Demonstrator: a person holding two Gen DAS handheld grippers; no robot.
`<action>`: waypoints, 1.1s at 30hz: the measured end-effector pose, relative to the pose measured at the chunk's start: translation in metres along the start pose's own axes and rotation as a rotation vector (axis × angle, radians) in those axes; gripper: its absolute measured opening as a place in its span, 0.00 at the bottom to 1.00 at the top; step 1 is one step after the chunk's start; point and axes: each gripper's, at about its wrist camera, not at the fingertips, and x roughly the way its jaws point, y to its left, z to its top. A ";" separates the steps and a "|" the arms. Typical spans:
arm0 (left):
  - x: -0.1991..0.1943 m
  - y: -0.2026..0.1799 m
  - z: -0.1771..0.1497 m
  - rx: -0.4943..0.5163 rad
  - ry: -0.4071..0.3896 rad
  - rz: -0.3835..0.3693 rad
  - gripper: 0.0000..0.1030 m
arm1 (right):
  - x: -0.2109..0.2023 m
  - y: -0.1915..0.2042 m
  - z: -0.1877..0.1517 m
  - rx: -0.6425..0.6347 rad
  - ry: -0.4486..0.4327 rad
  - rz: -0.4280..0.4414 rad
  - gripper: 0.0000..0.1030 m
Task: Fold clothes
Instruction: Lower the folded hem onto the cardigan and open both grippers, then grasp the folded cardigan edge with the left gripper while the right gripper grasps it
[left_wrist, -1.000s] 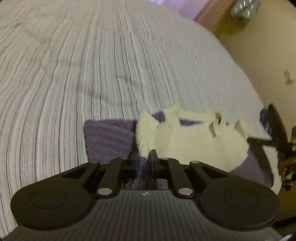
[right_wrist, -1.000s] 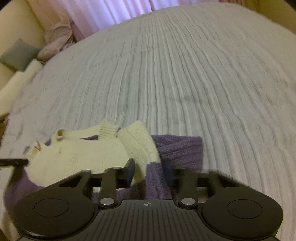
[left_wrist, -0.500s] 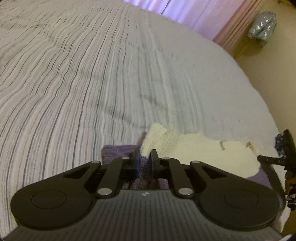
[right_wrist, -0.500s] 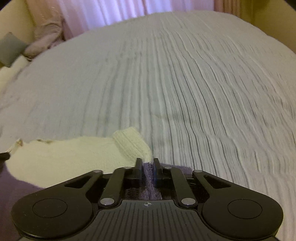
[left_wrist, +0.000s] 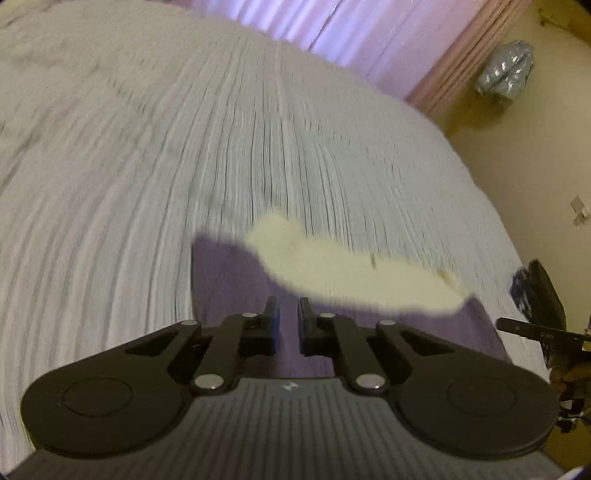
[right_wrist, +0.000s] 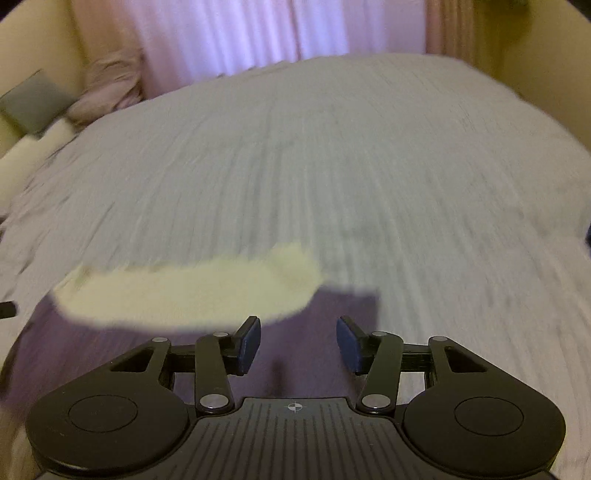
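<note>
Finding: the work stands at the release that ends a fold. One knitted garment (left_wrist: 229, 266), purple with a cream panel, lies flat on the striped bedspread (left_wrist: 147, 166) just ahead of both tools, its cream part on the far side and the purple part nearer us.

Tools: the right gripper (right_wrist: 297, 332) has its jaws opening, and nothing sits between its pads. The purple knit lies beneath them, untouched. The left gripper (left_wrist: 289, 314) is clenched to a narrow slit. The blur does not let us say whether it pinches the purple edge or merely sits above it.

Judgement: the next move calls for the left tongs to let go cleanly. Both tools should then lift clear without dragging the knit, and take fresh corners for the following fold.

Count: one garment, two grippers, one bed. We see no other clothes on the bedspread.
</note>
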 end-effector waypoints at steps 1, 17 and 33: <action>0.006 0.003 -0.010 -0.006 0.028 0.035 0.07 | 0.002 0.001 -0.011 -0.011 0.029 0.000 0.49; -0.077 0.025 -0.095 -0.573 -0.118 0.129 0.29 | -0.066 -0.083 -0.078 0.539 0.026 0.102 0.75; -0.019 0.053 -0.147 -0.940 -0.306 0.028 0.19 | -0.025 -0.121 -0.139 1.014 0.017 0.258 0.44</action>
